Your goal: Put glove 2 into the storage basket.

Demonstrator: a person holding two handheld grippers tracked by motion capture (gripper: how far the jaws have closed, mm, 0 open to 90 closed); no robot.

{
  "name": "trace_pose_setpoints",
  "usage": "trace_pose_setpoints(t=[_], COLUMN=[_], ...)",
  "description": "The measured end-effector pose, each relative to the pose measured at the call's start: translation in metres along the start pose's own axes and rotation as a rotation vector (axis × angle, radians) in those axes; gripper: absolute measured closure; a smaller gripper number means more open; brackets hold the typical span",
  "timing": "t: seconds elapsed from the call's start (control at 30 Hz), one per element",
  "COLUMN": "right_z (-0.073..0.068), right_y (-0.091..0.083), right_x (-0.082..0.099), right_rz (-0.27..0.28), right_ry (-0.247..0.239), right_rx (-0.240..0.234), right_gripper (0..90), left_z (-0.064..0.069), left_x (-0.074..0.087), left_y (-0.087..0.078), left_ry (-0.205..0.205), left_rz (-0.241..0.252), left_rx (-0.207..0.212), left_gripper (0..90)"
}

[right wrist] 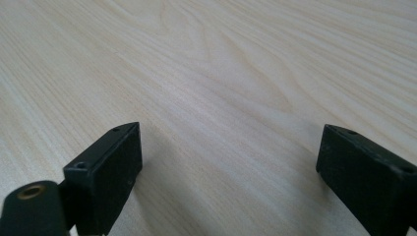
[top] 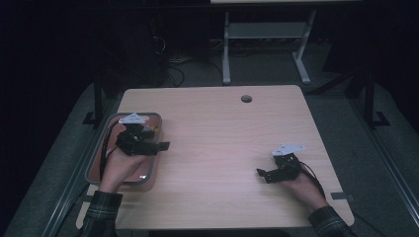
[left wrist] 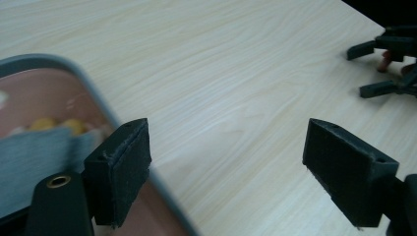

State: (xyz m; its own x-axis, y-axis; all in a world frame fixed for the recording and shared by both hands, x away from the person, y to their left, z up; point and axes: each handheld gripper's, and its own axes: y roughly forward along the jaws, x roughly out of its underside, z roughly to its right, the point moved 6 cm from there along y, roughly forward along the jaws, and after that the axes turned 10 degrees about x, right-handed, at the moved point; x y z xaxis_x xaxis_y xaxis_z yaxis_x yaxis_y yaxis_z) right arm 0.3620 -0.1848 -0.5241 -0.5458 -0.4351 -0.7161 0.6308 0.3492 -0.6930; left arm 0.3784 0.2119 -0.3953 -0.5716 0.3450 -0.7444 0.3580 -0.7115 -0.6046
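Left gripper (top: 157,144) hangs over the tray (top: 95,163) at the left edge of the table (top: 222,133), jaws spread wide with nothing between them; in the left gripper view (left wrist: 226,162) one blocky, matte black jaw sits above the tray's rounded grey rim (left wrist: 93,98) and the other above bare wood. The tray is a shallow rectangle with soft corners and a smooth pinkish floor, and inside it, at the far end, lie a few small rounded yellow pieces (left wrist: 54,125) beside something grey and blurred that I can't make out. Over on the right, near side, the right gripper (top: 263,174) rests low on the tabletop, its jaws also gaping and empty (right wrist: 228,167), just pale, fine-grained wood laminate running between them. A round cable hole (top: 246,98) sits at the far edge
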Motion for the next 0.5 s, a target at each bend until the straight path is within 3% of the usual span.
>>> trace_pose_setpoints(t=[0.5], right_z=[0.0], right_y=[0.0], right_x=[0.0], right_rz=[0.0], right_ry=[0.0], right_rx=[0.0], right_gripper=[9.8], left_z=[0.045], left_x=[0.004], left_y=[0.053], left_ry=[0.073], left_rz=[-0.054], left_rx=[0.075], left_gripper=[17.8])
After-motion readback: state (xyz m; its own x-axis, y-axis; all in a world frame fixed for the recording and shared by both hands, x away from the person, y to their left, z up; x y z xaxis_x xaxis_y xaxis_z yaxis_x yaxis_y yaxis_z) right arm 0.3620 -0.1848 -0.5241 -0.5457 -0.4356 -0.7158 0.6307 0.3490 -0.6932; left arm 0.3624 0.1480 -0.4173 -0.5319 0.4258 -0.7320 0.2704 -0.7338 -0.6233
